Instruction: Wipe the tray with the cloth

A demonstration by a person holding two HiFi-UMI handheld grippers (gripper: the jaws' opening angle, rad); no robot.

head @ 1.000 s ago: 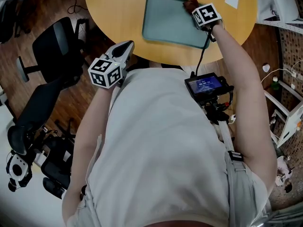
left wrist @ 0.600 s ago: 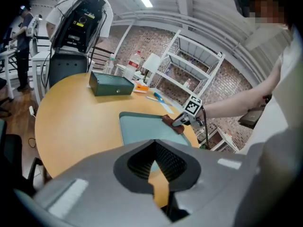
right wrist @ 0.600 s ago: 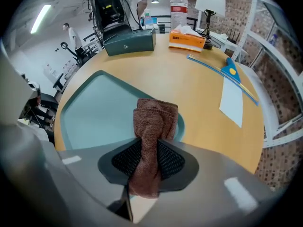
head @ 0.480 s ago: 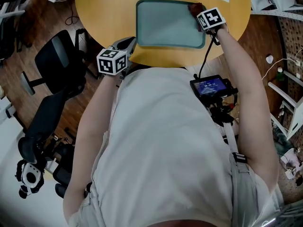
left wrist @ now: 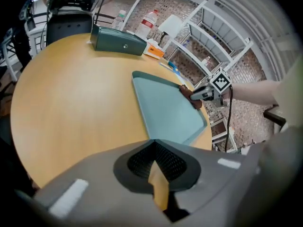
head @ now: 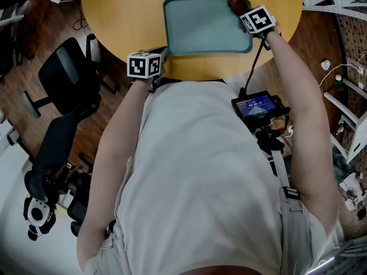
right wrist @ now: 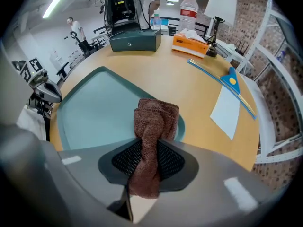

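Observation:
A teal tray [head: 200, 27] lies on the round wooden table [head: 114, 16] in front of me. My right gripper [head: 245, 13] is shut on a folded brown cloth [head: 236, 4] and holds it at the tray's far right corner. In the right gripper view the cloth [right wrist: 154, 122] stands out between the jaws of that gripper [right wrist: 149, 148], over the rim of the tray [right wrist: 99, 112]. My left gripper [head: 161, 55] hovers at the table's near edge by the tray's near left corner. Its jaws [left wrist: 154, 148] are shut on nothing.
At the table's far side stand a dark green box [right wrist: 135, 39], an orange tissue box [right wrist: 189, 44], a water bottle [right wrist: 189, 8] and a lamp [right wrist: 220, 8]. A white sheet [right wrist: 229, 110] and a blue-handled tool [right wrist: 229, 82] lie right of the tray. An office chair [head: 69, 73] stands to the left.
My left gripper has risen from beside my body to the table's edge near the tray. The right gripper keeps the cloth at the tray's far right corner.

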